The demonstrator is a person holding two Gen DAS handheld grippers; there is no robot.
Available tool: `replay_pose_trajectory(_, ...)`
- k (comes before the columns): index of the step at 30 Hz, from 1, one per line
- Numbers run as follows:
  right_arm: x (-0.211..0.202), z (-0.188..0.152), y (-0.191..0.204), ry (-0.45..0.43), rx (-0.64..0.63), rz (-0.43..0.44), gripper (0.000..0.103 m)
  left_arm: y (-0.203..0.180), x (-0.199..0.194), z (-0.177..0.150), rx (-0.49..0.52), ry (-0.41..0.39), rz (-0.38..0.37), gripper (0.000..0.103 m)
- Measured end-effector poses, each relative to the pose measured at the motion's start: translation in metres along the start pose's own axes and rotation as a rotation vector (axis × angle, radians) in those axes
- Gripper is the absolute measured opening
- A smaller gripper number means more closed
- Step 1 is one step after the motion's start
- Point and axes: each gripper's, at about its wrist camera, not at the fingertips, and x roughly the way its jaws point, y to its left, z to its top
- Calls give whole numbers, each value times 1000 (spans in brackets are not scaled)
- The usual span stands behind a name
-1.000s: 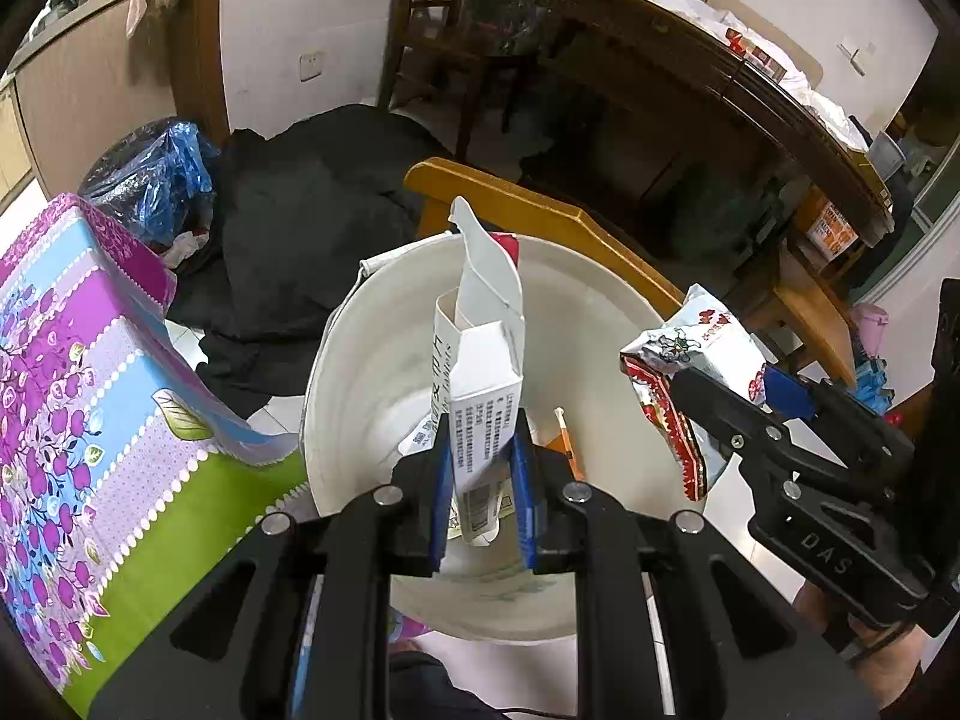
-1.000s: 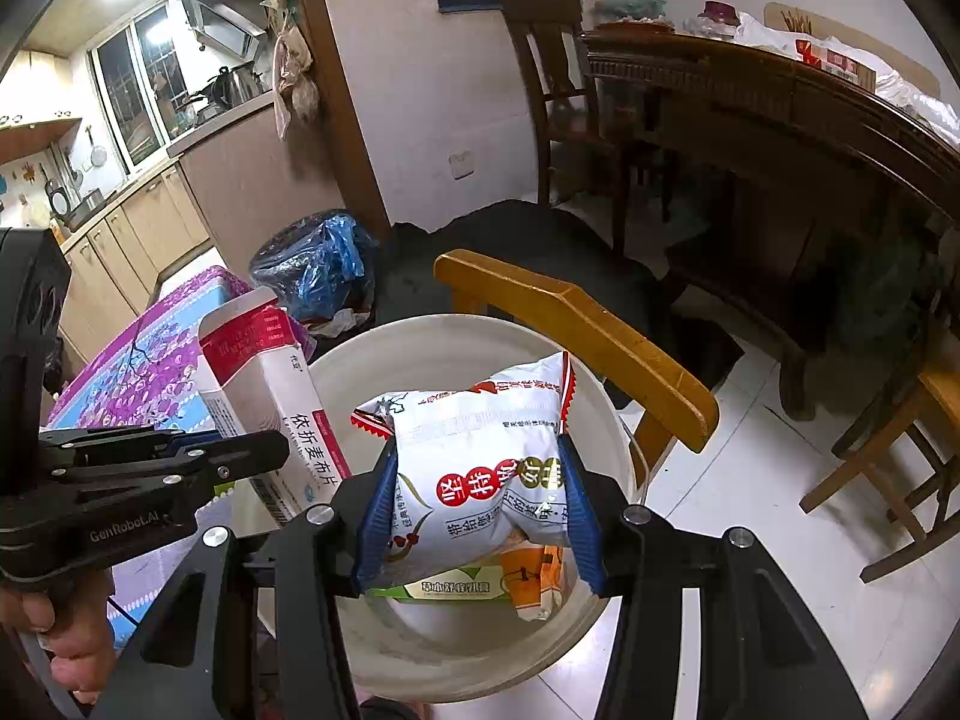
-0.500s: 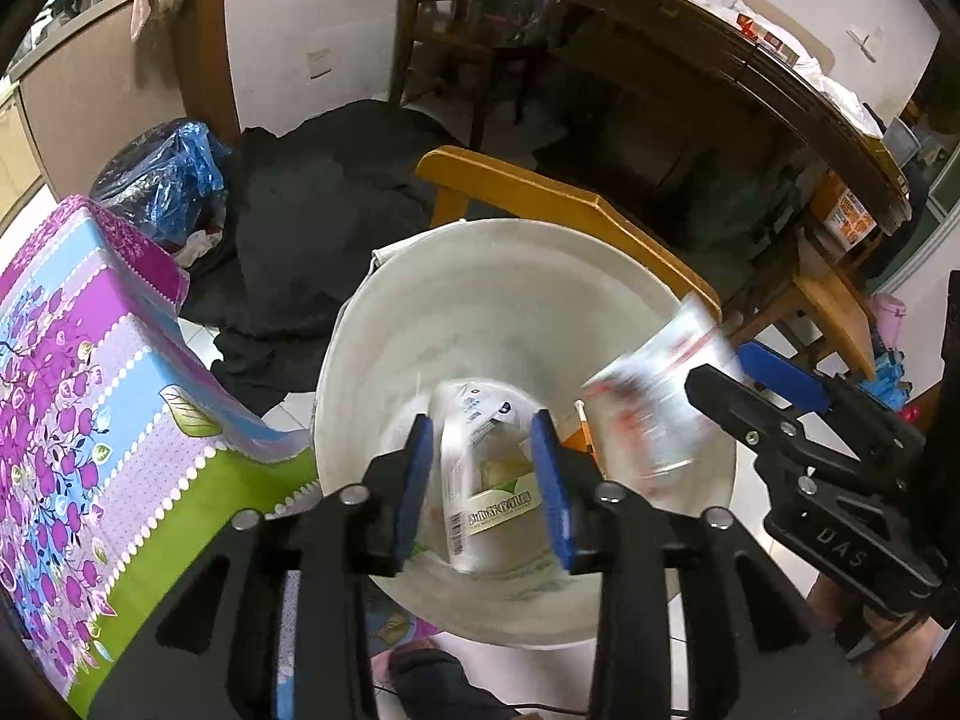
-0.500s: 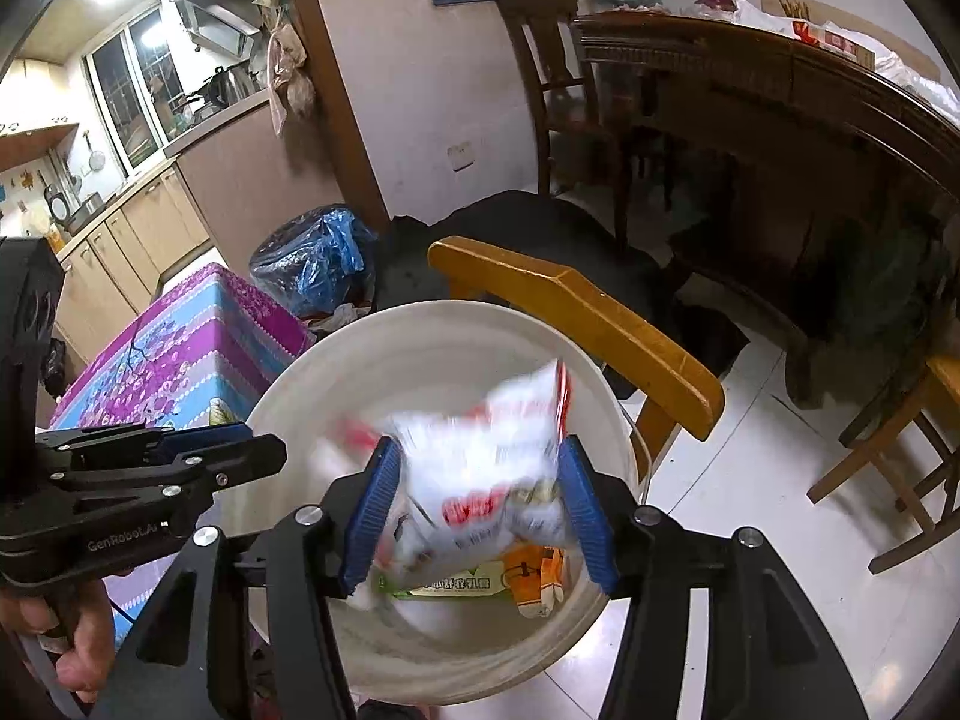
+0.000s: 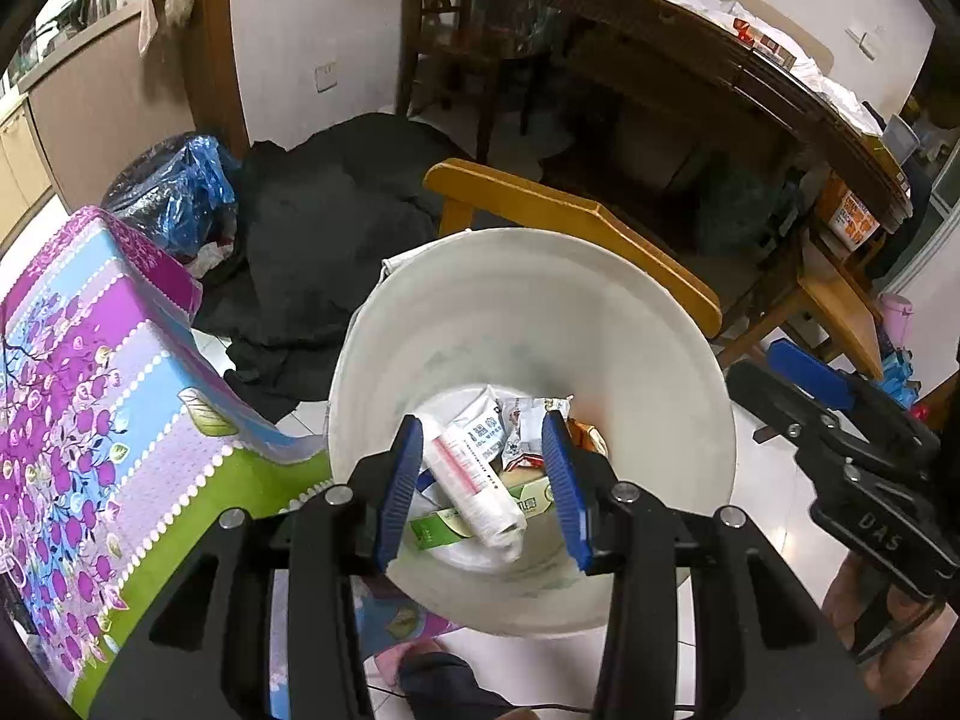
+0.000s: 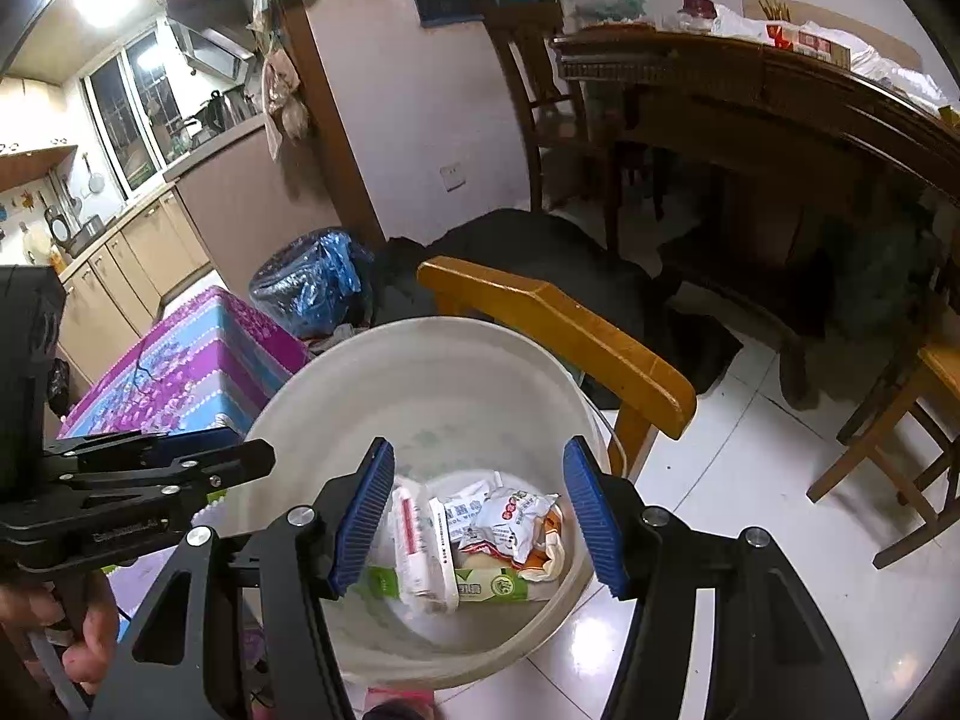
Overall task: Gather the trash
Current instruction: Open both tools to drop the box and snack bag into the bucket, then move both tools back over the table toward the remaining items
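Note:
A white bucket (image 5: 660,372) (image 6: 336,396) stands on the floor below both grippers. Trash lies at its bottom: a red-and-white carton (image 5: 474,480) (image 6: 420,546), a white snack bag (image 5: 528,420) (image 6: 510,516) and a green box (image 6: 492,585). My left gripper (image 5: 486,480) is open and empty above the bucket's mouth. My right gripper (image 6: 477,510) is open and empty above the same bucket. The right gripper shows at the right of the left wrist view (image 5: 840,438), and the left gripper shows at the left of the right wrist view (image 6: 150,474).
A wooden chair back (image 5: 576,222) (image 6: 552,330) stands right behind the bucket. A table with a purple flowered cloth (image 5: 90,372) (image 6: 180,360) is to the left. A blue plastic bag (image 5: 180,192), dark cloth on the floor (image 5: 324,222) and a dark wooden dining table (image 5: 720,84) lie beyond.
Both grippers opened. The carton left the left gripper and the snack bag left the right gripper; both fell into the bucket and now lie at its bottom.

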Motion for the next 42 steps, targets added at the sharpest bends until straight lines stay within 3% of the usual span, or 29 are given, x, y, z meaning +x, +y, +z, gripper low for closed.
replay_pose_trajectory(6, -39, -5, 22, -97, -42, 2, 65, 5, -22, -12, 6, -41, 25, 40)
replay_pose_trajectory(18, -88, -12, 57, -192, -92, 14, 76, 20, -68, -27, -15, -125, 60, 40)
replay_pose_trajectory(26, -118, -18, 94, -267, -145, 88, 80, 38, -110, -45, -33, -212, 76, 40)
replay_pose_trajectory(34, -125, -37, 162, -279, -242, 240, 80, 95, -146, -91, -109, -271, 107, 43)
replay_pose_trajectory(42, -99, -70, 237, -186, -347, 369, 80, 194, -189, -160, -208, -303, 174, 48)
